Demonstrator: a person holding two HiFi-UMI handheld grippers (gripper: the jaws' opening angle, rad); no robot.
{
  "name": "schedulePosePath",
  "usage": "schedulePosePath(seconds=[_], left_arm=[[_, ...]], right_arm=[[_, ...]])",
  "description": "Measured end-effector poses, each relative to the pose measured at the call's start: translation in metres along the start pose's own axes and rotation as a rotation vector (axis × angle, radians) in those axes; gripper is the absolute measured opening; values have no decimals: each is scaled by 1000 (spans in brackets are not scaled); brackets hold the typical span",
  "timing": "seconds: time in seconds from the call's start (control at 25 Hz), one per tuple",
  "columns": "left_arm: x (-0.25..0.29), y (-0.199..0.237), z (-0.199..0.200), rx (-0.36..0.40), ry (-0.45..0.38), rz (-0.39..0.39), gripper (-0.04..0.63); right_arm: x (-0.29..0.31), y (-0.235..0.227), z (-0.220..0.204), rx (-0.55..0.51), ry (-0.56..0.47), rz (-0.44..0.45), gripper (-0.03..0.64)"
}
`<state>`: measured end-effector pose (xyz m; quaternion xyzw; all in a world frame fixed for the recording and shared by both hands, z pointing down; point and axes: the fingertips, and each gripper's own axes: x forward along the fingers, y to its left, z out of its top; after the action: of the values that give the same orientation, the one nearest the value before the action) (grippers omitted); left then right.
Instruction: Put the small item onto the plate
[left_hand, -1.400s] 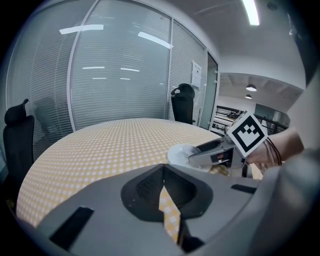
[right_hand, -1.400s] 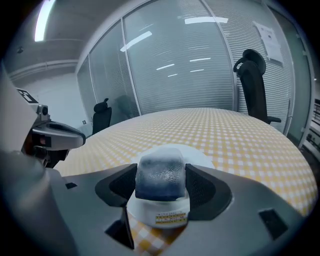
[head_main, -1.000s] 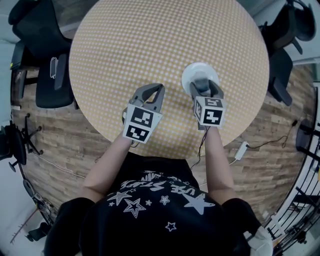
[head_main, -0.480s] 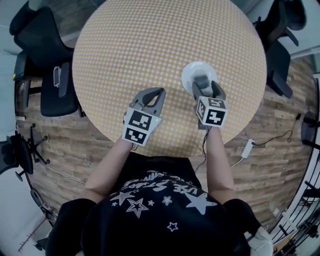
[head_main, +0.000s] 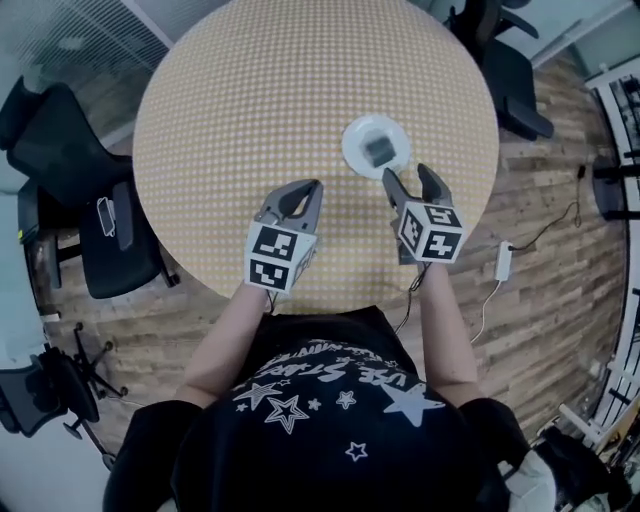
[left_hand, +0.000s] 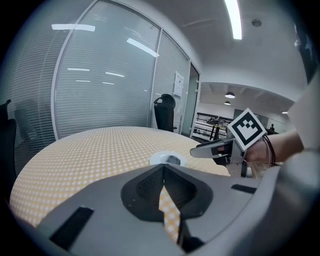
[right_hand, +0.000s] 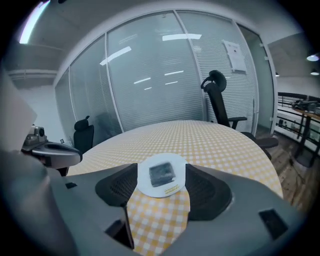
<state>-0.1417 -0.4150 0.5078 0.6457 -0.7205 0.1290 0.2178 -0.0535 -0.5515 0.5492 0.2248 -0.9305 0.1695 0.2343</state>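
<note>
On the round table with the yellow check cloth (head_main: 250, 110) stands a small white plate (head_main: 375, 146), and a small dark flat item (head_main: 379, 150) lies in its middle. My right gripper (head_main: 413, 178) is open and empty, just short of the plate's near rim. In the right gripper view the plate (right_hand: 172, 187) and the item (right_hand: 162, 173) show between the spread jaws of that gripper (right_hand: 161, 186). My left gripper (head_main: 308, 190) hangs over the cloth left of the plate, shut on nothing. Its own view shows the plate (left_hand: 159, 159) and the right gripper (left_hand: 197, 151) ahead.
Black office chairs stand around the table, one at the left (head_main: 85, 200) and others at the back right (head_main: 505, 55). A white power strip with a cable (head_main: 503, 262) lies on the wooden floor to the right. Glass walls with blinds (right_hand: 150, 85) ring the room.
My right gripper was over the plate with the item between its jaws. It has let go, opened and drawn back towards the person. The item now lies on the plate. The left gripper has barely moved.
</note>
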Motion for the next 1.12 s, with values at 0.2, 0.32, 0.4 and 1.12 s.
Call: schedulePosePath(seconds=[0.2,0.32,0.4,1.12], left_arm=[[-28,7,2,26,-39,-94,0],[-50,17,5,41,-63,-122,0],[-65,24,6,48,-78,-139,0],[-157,36,-31,166,-95,-387,0]], right_arm=[[-34,13,10,105,-99,-97,271],[-52,31,12,116,-121,-139,227],[-61,48,13,112,-132,-156,197],[-162,162,-46,159,-179,-390,38]])
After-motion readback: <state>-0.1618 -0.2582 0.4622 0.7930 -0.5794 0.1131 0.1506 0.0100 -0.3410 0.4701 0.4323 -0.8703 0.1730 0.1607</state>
